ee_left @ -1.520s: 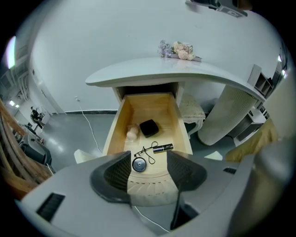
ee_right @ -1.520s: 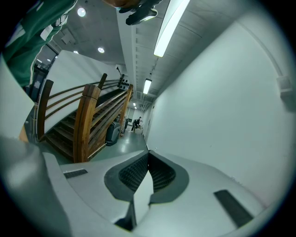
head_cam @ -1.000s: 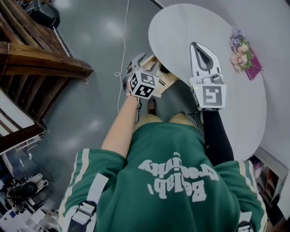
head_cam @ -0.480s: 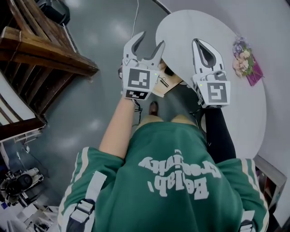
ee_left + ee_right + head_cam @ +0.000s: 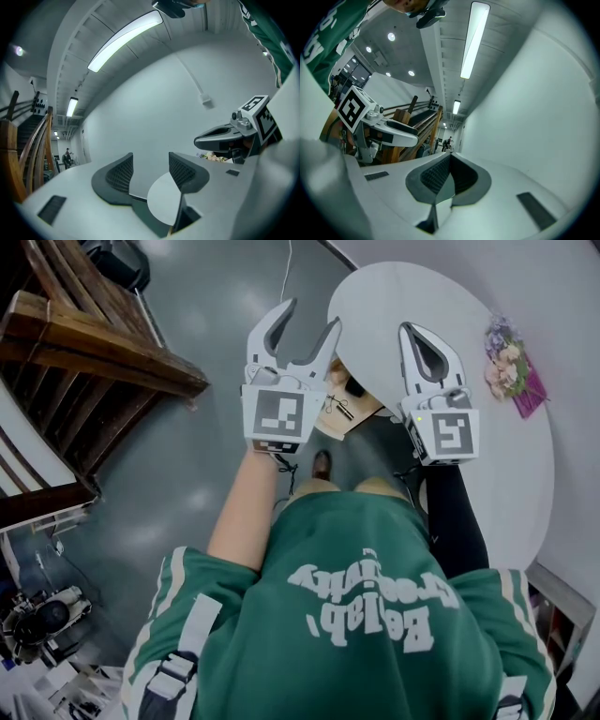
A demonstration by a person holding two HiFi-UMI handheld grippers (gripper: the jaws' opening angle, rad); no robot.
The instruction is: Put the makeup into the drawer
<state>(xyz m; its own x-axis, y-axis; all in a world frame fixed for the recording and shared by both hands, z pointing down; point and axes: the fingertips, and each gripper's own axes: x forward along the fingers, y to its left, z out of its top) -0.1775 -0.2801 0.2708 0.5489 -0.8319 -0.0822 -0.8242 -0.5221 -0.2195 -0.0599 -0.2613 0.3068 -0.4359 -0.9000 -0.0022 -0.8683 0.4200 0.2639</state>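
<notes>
My left gripper [image 5: 309, 317] is held up in the air at the round white table's [image 5: 487, 456] left edge, jaws open and empty. In its own view the left gripper [image 5: 150, 171] faces a bare wall, with the right gripper [image 5: 229, 136] beside it. My right gripper [image 5: 409, 332] hovers over the table with its jaws shut on nothing; the right gripper view [image 5: 450, 176] shows the pads pressed together. Below and between them sits a small wooden box [image 5: 342, 409] with a dark item [image 5: 354, 387] on it. I cannot make out any makeup.
A bunch of flowers in pink wrapping [image 5: 506, 357] lies at the table's far right. Dark wooden stairs [image 5: 94, 362] fill the left. A thin cable [image 5: 284, 277] runs across the grey floor. A low shelf [image 5: 558, 606] stands at the lower right, clutter [image 5: 42, 620] at the lower left.
My left gripper has risen from low beside the wooden box to level with the right gripper, staying open. The right gripper has barely shifted.
</notes>
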